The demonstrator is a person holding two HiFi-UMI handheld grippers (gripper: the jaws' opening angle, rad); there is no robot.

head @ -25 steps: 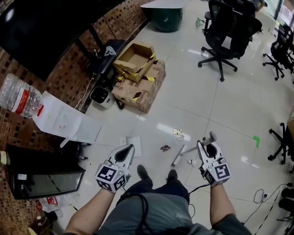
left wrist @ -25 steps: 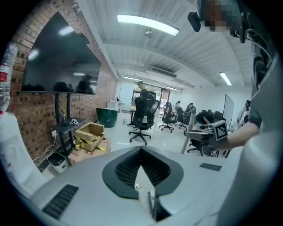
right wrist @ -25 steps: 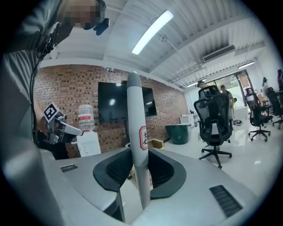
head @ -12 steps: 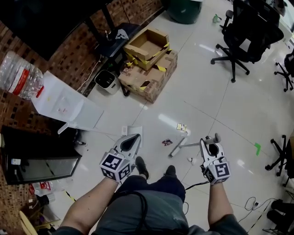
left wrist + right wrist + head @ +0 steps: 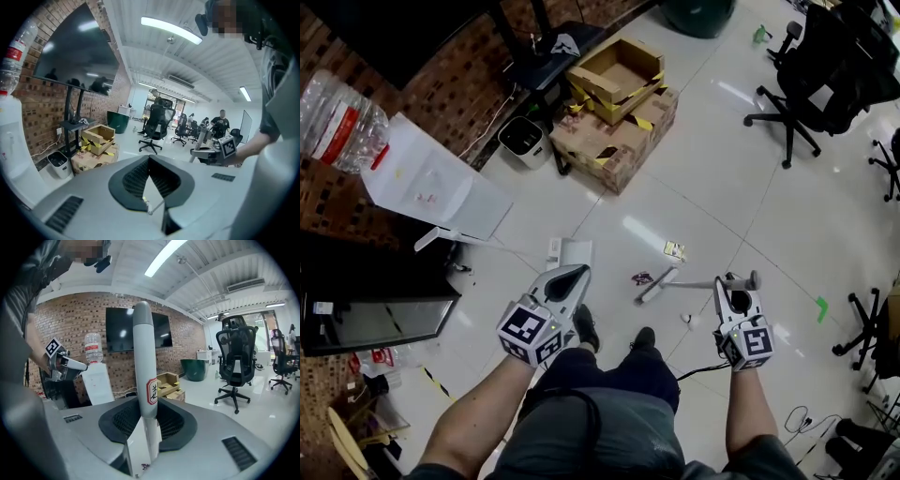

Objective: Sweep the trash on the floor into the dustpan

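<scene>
Head view: a wrapper (image 5: 674, 250) and a dark scrap (image 5: 641, 277) lie loose on the floor (image 5: 703, 187) by the broom head (image 5: 651, 287). The white dustpan (image 5: 572, 251) is apart from them, so the sweeping is probably all left to do.
Left gripper view: the left gripper (image 5: 149, 160) fingers seem pinched on a thin dustpan handle (image 5: 157, 206).
Right gripper view: the right gripper (image 5: 146, 413) fingers clamp the grey broom handle (image 5: 142, 357).

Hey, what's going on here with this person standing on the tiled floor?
A person is sweeping up in an office. The right hand-held gripper is shut on a broom handle, and the broom's head rests on the floor near a dark wrapper and a yellowish wrapper. The left hand-held gripper has its jaw tips together and holds nothing. Both wrappers lie loose on the tiles.
</scene>
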